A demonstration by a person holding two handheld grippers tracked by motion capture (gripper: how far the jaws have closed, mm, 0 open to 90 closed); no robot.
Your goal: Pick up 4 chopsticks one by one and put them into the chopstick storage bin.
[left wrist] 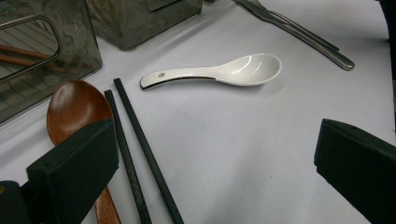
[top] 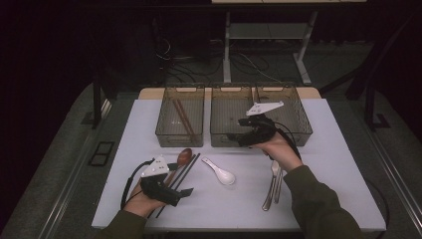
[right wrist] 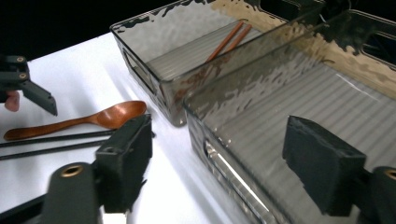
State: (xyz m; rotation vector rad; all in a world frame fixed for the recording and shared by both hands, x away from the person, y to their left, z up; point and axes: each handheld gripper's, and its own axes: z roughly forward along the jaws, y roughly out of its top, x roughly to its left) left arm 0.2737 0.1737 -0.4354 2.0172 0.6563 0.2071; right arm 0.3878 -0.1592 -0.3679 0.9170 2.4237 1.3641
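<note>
My left gripper [top: 185, 189] rests low at the front left of the white table [top: 323, 149], open [left wrist: 215, 172] with bare table between its jaws. Just beside its left jaw lie a wooden spoon [left wrist: 74, 109] and two black chopsticks [left wrist: 140, 154]. A white ceramic spoon [left wrist: 224, 72] lies beyond it. My right gripper [top: 234, 137] hovers at the front wall of the middle bin [top: 230, 117]. It is open [right wrist: 224, 163] and holds nothing. One jaw is outside the bin over the table, the other over the bin's ribbed floor [right wrist: 327, 102].
Three smoky clear bins stand in a row at the back. The left bin [top: 164, 124] holds brown chopsticks [right wrist: 226, 39], and the right bin [top: 301, 124] sits behind my right hand. Metal cutlery [top: 273, 181] lies front right.
</note>
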